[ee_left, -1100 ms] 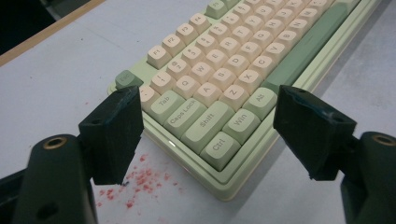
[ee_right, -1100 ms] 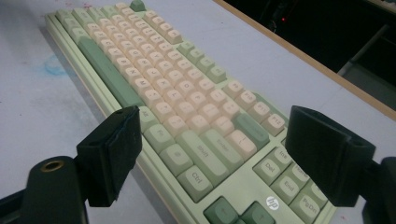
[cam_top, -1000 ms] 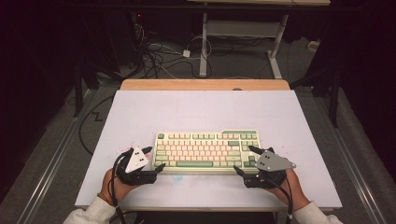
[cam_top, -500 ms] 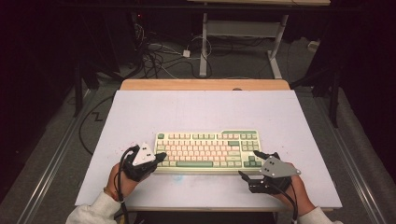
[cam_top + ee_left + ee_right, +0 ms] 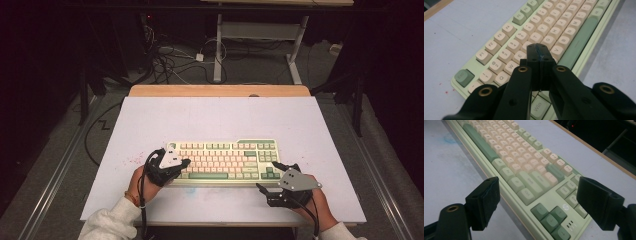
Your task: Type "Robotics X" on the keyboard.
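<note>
Pale-green keyboard (image 5: pixel 225 160), left tongs (image 5: pixel 539 53) closed above keys

White table (image 5: pixel 220 120), floor cables (image 5: pixel 170 62)

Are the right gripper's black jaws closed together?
No, the right gripper has its jaws spread wide apart above the pale green keyboard.

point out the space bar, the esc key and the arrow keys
space bar (image 5: pixel 579 42), left gripper view, middle of the long green bar
esc key (image 5: pixel 464 76), left gripper view, top of the cap
arrow keys (image 5: pixel 550 218), right gripper view, centre of the cluster
</note>
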